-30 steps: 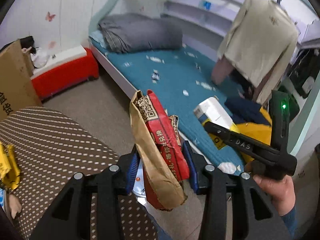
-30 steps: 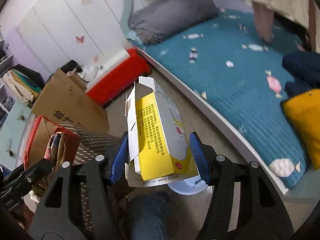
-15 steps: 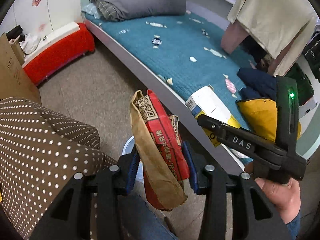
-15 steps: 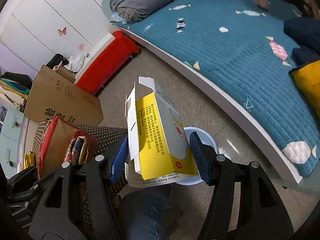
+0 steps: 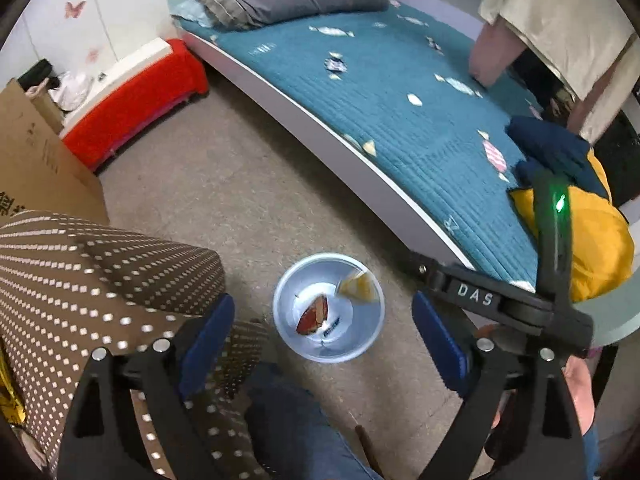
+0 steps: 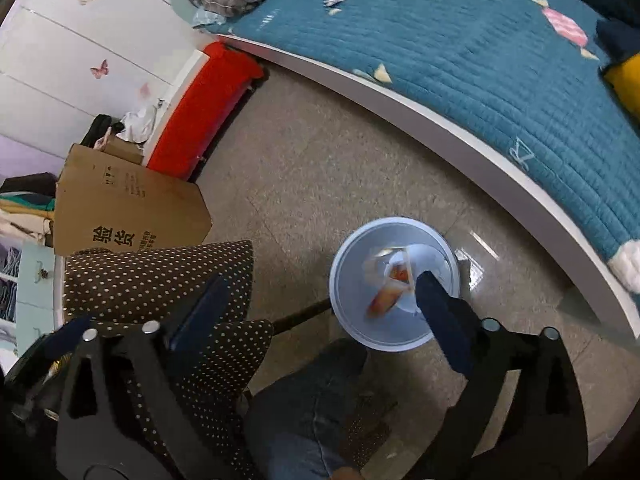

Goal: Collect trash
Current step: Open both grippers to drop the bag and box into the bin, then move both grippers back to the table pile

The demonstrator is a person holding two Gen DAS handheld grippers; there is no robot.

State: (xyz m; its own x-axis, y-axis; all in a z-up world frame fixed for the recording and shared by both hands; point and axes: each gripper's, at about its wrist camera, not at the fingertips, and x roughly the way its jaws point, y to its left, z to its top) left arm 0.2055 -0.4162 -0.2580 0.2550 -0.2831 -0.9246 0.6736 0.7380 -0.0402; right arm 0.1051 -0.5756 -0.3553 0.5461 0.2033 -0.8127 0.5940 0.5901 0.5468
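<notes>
Left gripper [image 5: 326,326] spread wide, nothing between its blue pads [image 5: 210,326]. Right gripper [image 6: 320,312] also released, empty. Round pale-blue trash bin [image 5: 360,344] sits on the floor straight ahead of the left claw, between its fingers in view; inside lie the red-brown paper bag [image 5: 313,315] and the yellow carton [image 5: 358,287], blurred. From the right wrist, the bin [image 6: 352,332] is just ahead of the right finger, which overlaps its rim. Polka-dot cushion [image 5: 80,272] to the left. Teal bed [image 5: 400,100] beyond.
</notes>
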